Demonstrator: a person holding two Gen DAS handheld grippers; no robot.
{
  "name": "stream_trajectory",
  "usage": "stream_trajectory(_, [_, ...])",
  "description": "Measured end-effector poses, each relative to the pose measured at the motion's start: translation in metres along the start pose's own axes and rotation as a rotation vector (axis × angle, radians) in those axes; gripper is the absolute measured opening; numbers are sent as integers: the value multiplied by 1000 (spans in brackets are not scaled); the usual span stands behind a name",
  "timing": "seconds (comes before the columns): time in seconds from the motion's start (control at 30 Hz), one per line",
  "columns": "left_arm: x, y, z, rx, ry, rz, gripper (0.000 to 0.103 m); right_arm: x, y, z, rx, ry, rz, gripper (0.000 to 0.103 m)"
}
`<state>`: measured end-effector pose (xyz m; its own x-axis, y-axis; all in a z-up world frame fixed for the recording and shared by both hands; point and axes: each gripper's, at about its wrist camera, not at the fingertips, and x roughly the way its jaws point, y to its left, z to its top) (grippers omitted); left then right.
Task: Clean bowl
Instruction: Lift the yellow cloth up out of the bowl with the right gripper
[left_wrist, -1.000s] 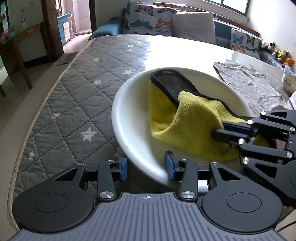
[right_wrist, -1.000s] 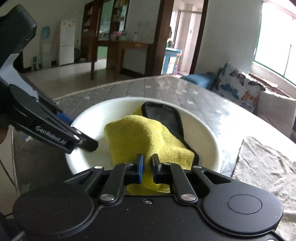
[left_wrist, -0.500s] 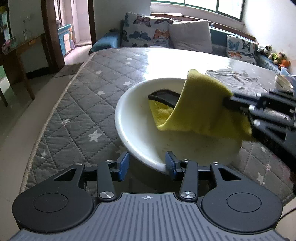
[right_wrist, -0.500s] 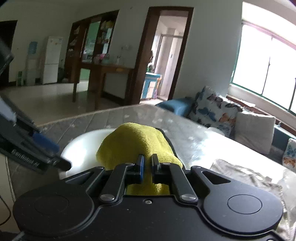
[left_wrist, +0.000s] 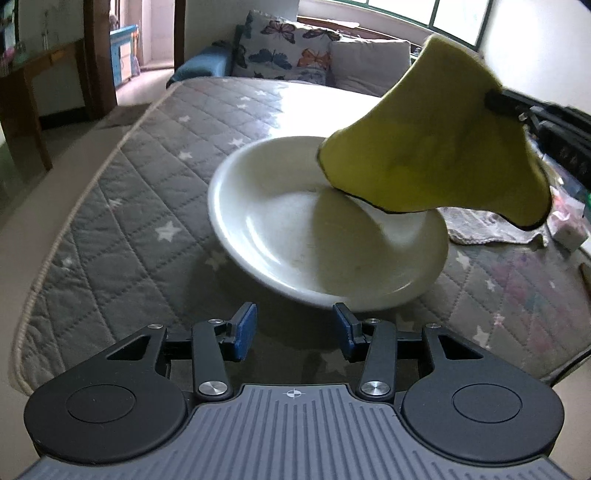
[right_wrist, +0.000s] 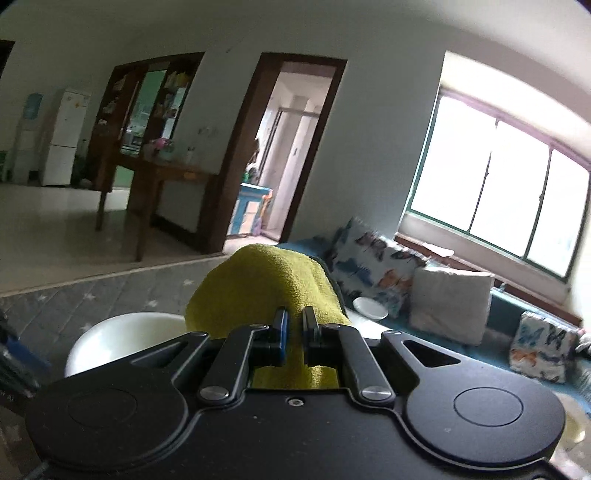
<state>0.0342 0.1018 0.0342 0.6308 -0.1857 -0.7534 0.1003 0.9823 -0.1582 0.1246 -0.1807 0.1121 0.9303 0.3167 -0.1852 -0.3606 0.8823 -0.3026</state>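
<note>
— Where's the white bowl (left_wrist: 325, 225) sitting now?

— On the grey quilted star-pattern table cover (left_wrist: 140, 206), just beyond the left gripper (left_wrist: 293, 330). That gripper's blue pads are spread wide with nothing between them, and the bowl's near rim lies right ahead of the gap.

— And the cloth?

— The yellow cloth (left_wrist: 432, 147) hangs in the air, above the bowl's far right side. The right gripper (right_wrist: 293, 326) has its fingers pinched together on it; from its own camera the cloth bulges up past the fingertips and the bowl shows low on the left.

— So which way would the wiping go?

— Down and to the left from the cloth, I'd say, back into the hollow. The cloth's lowest fold looks closest to the far right wall, though I can't tell if it touches.

— Which hand is nearer the bowl?

— The left one, for steadying the near rim. There's a crumpled grey rag (left_wrist: 491, 229) on the table just right of the bowl, so a wide swing could catch it.
</note>
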Motion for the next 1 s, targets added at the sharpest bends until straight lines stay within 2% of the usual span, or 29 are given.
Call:
stream_trajectory(0.13, [3, -1, 3, -37, -3, -42, 47, 0, -15, 2, -1, -8, -44, 8])
stream_trajectory(0.33, [10, 3, 8, -89, 1, -26, 51, 7, -32, 1, 5, -9, -88, 8])
stream_trajectory(0.73, [20, 16, 19, -193, 2, 47, 29, 1, -42, 0, 18, -33, -164, 8])
stream_trajectory(0.83, [18, 12, 26, -149, -36, 77, 26, 1, -43, -1, 18, -26, -174, 8])
stream_trajectory(1.0, [37, 23, 45, -148, -32, 114, 22, 9, -47, -4, 21, -6, -189, 8])
